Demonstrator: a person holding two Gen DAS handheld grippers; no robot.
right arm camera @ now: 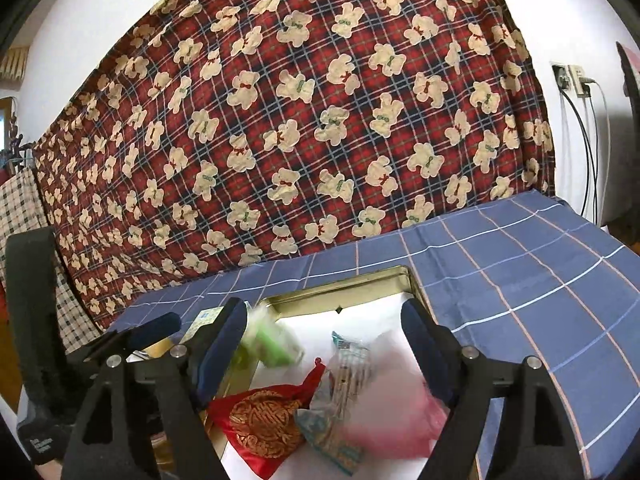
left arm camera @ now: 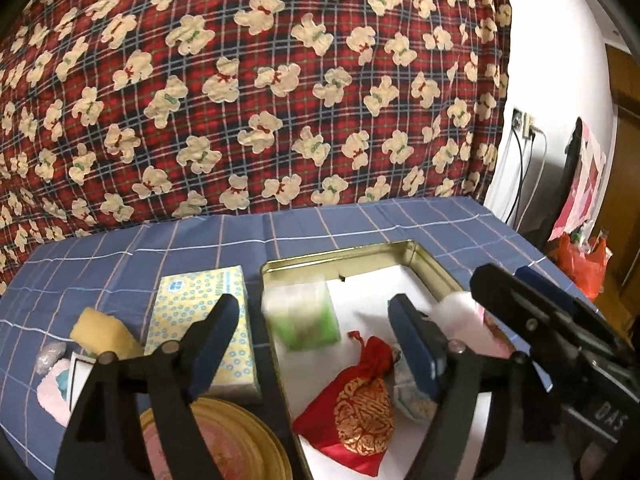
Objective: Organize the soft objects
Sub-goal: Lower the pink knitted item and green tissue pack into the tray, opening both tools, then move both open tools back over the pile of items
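left tool (left arm camera: pixel 316 344): jaws apart, empty | right tool (right arm camera: pixel 328 350): jaws apart, empty | tin (left arm camera: pixel 430 260): mid bench, holds red pouch (left arm camera: pixel 356 396), blurred green pack (left arm camera: pixel 304 316), perhaps falling | tissue box (left arm camera: pixel 200 320): left of tin

Both tools side by side, tipped a little downward. The left tool (left arm camera: pixel 316 344) stands with its jaws spread wide, nothing pinched between the blue pads. The right tool (right arm camera: pixel 326 344) gapes wide too, pads clear of everything.
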